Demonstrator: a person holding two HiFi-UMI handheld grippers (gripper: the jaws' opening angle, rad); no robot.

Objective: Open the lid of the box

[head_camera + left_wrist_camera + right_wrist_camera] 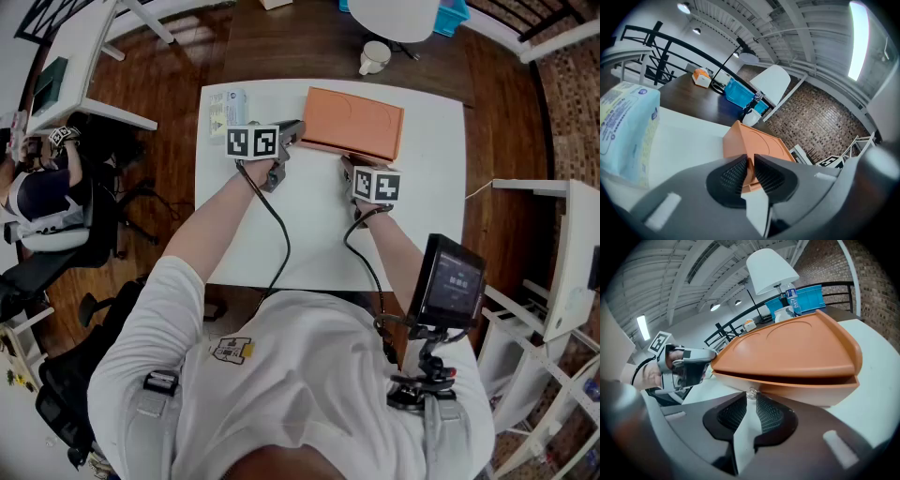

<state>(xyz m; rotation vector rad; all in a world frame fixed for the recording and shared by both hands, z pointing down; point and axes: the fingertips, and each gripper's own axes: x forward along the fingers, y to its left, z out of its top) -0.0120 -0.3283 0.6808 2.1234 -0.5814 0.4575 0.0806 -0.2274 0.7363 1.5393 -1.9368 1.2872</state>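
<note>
A flat orange box [352, 122] lies at the far side of the white table [319, 234]. In the right gripper view its lid [797, 345] stands slightly raised, with a dark gap above the base [811, 390]. My left gripper [287, 138] is at the box's left end. Its pads are closed on the orange edge [750, 169] of that corner, as the left gripper [749, 174] view shows. My right gripper [349, 167] meets the box's near side. There the right gripper [750, 404] pinches a small shiny clasp [750, 393] under the lid's rim.
A pack of wet wipes [230, 107] lies on the table left of the box, large in the left gripper view as the pack [626, 126]. Beyond the table stand a white mug [374, 57], a white chair [394, 17] and a blue bin [452, 15]. A seated person [37, 192] is far left.
</note>
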